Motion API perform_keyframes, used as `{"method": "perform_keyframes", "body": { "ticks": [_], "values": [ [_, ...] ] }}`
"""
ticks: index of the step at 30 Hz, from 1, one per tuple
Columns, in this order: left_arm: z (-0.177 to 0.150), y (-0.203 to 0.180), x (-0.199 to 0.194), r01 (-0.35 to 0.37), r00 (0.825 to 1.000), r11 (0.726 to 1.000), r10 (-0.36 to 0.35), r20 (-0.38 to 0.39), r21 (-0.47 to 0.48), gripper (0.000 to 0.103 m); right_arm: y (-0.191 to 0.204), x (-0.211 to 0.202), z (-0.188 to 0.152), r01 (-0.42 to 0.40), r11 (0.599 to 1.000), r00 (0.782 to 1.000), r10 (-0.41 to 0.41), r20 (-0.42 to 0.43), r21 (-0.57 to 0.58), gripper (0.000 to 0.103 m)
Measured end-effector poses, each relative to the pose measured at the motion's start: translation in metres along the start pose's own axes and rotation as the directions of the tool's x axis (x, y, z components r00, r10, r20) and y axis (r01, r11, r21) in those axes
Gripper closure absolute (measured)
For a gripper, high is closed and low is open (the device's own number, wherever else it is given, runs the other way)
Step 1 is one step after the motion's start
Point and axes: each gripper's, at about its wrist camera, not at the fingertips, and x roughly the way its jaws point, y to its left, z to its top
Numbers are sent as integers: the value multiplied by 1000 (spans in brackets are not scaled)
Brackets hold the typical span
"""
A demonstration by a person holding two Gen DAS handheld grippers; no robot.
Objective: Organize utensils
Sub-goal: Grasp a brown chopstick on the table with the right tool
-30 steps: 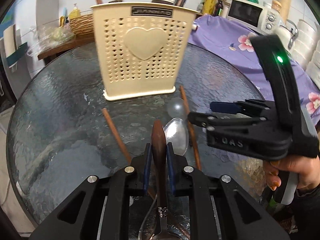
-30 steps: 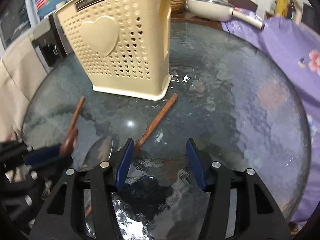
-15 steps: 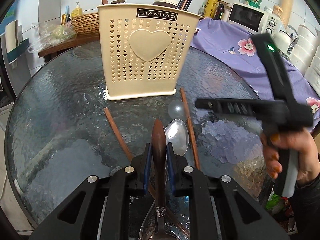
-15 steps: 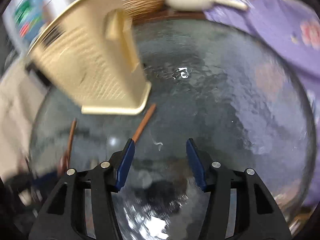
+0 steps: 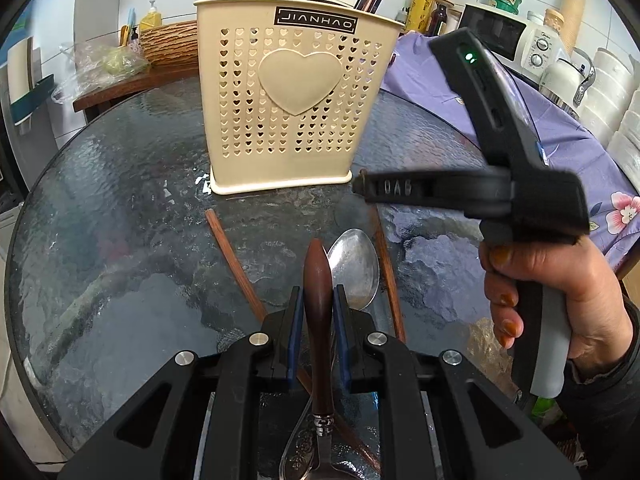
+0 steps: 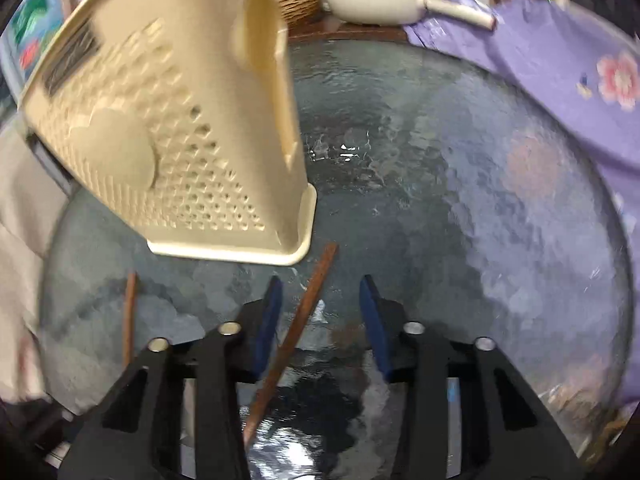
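My left gripper (image 5: 316,300) is shut on the dark wooden handle of a utensil (image 5: 317,292), held above the glass table. A cream perforated utensil holder (image 5: 294,108) with a heart stands ahead, with chopsticks and a wooden handle in it. A metal spoon (image 5: 354,268) and two brown chopsticks (image 5: 236,264) (image 5: 386,272) lie on the glass. My right gripper (image 6: 320,304) is open, low over the table, with a chopstick (image 6: 304,312) lying between its fingers. The holder (image 6: 172,140) is close at its left. The right gripper also shows in the left wrist view (image 5: 362,188).
The round glass table (image 5: 100,208) has a purple floral cloth (image 5: 560,120) beyond its right edge. A shelf behind holds a wicker basket (image 5: 172,44), bottles, a microwave (image 5: 508,36) and a white pan (image 6: 380,0).
My right gripper has moved forward and left toward the holder, bringing a chopstick between its open fingers. My left gripper has risen slightly, holding the utensil.
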Motion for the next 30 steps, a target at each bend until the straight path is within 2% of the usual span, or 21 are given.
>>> {"method": "perform_keyframes", "body": {
  "ticks": [2, 6, 11, 16, 19, 21, 25, 30],
  "values": [
    [0, 1, 0, 0, 1000, 1000, 0, 1, -2, 88, 7, -1, -5, 31, 995, 1000, -31, 0, -94, 81],
    [0, 2, -2, -2, 1000, 1000, 2, 3, -4, 88, 4, -11, -14, 16, 986, 999, -22, -34, -168, 86],
    [3, 1, -3, -3, 1000, 1000, 3, 7, -4, 88, -21, -17, -18, -30, 994, 998, 24, -61, -100, 86],
    [5, -5, -5, -2, 1000, 1000, 2, 14, 5, 88, -8, -10, -12, 22, 990, 997, -31, -68, -138, 87],
    [7, -7, -9, -4, 1000, 1000, 3, 22, 9, 88, 5, -10, -15, 20, 987, 997, -31, -71, -159, 92],
    [8, -8, -11, -9, 1000, 1000, 8, 29, 8, 88, 7, -11, -16, -3, 989, 997, -8, -71, -146, 96],
    [7, -5, -21, -14, 998, 1000, 14, 55, -1, 88, -6, -18, -18, -68, 995, 998, 67, -18, -78, 96],
    [10, -4, -34, -15, 995, 1000, 15, 94, -7, 88, -24, -45, -13, -179, 984, 980, 179, 81, -7, 96]
  ]
}}
